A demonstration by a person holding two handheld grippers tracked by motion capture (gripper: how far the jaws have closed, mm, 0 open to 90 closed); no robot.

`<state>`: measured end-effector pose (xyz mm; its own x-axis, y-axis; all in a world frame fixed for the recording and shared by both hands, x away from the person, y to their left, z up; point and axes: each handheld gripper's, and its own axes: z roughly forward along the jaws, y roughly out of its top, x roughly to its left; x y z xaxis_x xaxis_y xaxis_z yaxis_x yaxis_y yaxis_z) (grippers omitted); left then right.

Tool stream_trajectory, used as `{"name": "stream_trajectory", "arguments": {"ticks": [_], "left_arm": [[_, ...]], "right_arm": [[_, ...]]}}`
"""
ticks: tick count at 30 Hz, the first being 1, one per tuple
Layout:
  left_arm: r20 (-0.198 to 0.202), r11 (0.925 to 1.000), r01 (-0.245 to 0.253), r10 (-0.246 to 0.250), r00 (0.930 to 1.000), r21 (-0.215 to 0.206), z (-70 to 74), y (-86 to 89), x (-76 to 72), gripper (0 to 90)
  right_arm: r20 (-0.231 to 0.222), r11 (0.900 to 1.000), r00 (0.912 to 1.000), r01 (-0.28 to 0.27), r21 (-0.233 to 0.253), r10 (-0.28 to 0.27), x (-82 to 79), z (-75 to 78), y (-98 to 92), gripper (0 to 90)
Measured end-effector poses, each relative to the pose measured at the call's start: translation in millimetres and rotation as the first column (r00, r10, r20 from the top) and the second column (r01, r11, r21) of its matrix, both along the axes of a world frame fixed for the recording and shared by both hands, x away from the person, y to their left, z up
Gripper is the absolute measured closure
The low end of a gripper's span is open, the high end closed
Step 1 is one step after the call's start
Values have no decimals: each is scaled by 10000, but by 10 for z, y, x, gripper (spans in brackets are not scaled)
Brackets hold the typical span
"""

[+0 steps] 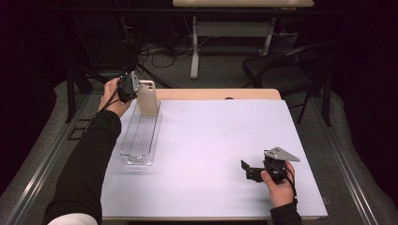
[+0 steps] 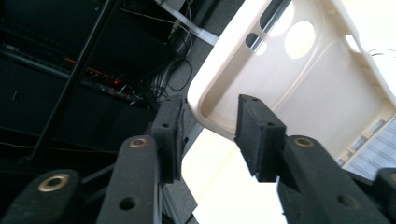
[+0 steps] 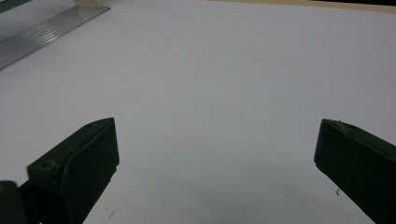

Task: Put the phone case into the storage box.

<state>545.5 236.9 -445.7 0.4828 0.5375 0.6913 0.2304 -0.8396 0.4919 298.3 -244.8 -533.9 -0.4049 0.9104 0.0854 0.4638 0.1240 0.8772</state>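
Left gripper [image 2: 208,140] pinches the cream phone case [image 2: 299,88] at its rim: light, bendy, probably slippery; right gripper [image 3: 215,163] idles open.

So the slotted rack [image 1: 140,136] sits on the left part of the table [image 1: 211,136], running front to back. The phone case [image 1: 147,97] stands at its far end, left gripper [image 1: 133,87] right beside it. The right gripper [image 1: 253,171] is over near the front right, well apart from the rack.
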Motion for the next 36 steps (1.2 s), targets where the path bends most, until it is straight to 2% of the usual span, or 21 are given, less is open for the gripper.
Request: {"name": "stream_trajectory", "arguments": {"ticks": [7, 10, 13, 16, 21, 24, 29, 32, 34, 36], "left_arm": [[123, 9998, -156, 158, 9998, -154, 5, 4, 17, 517], [-50, 9993, -271, 270, 9996, -241, 4, 13, 26, 487], [-102, 9991, -93, 89, 9999, -426, -10, 37, 44, 459], [-171, 9990, -161, 154, 9997, -429, -10, 48, 45, 446], [-225, 9974, -133, 117, 9997, -715, 11, 72, 48, 421], [-376, 9944, -317, 280, 9989, -1009, 14, 92, 44, 421], [-914, 9855, -757, 622, 9939, -1518, 2, 137, 52, 418], [-1166, 9785, -835, 621, 9912, -1884, 7, 151, 55, 418], [-1357, 9728, -933, 653, 9886, -2122, 20, 161, 57, 418], [-1604, 9615, -1102, 709, 9845, -2517, 31, 177, 64, 418]], "right_arm": [[-56, 10000, 10000, 13, 22, -13, -2, -5, 2, 0], [-17, 10000, 10000, -9, -12, 9, 2, -7, -2, 0], [-31, 10000, 10000, -19, -7, 19, 0, -8, 2, 0], [-50, 10000, 10000, -33, -32, 33, -2, -10, 5, 0], [-91, 10000, 10000, -34, -20, 34, -1, -15, 15, 0], [-115, 10000, 9999, -45, -39, 45, -1, -18, 17, 0], [-105, 10000, 9999, -37, -32, 36, 1, -17, 11, 0], [-158, 10000, 9999, -37, -27, 36, -2, -18, 19, 0], [-128, 10000, 9999, -62, -59, 61, 1, -21, 20, 0], [-130, 10000, 9999, -64, -55, 63, 3, -22, 22, 0]]}}
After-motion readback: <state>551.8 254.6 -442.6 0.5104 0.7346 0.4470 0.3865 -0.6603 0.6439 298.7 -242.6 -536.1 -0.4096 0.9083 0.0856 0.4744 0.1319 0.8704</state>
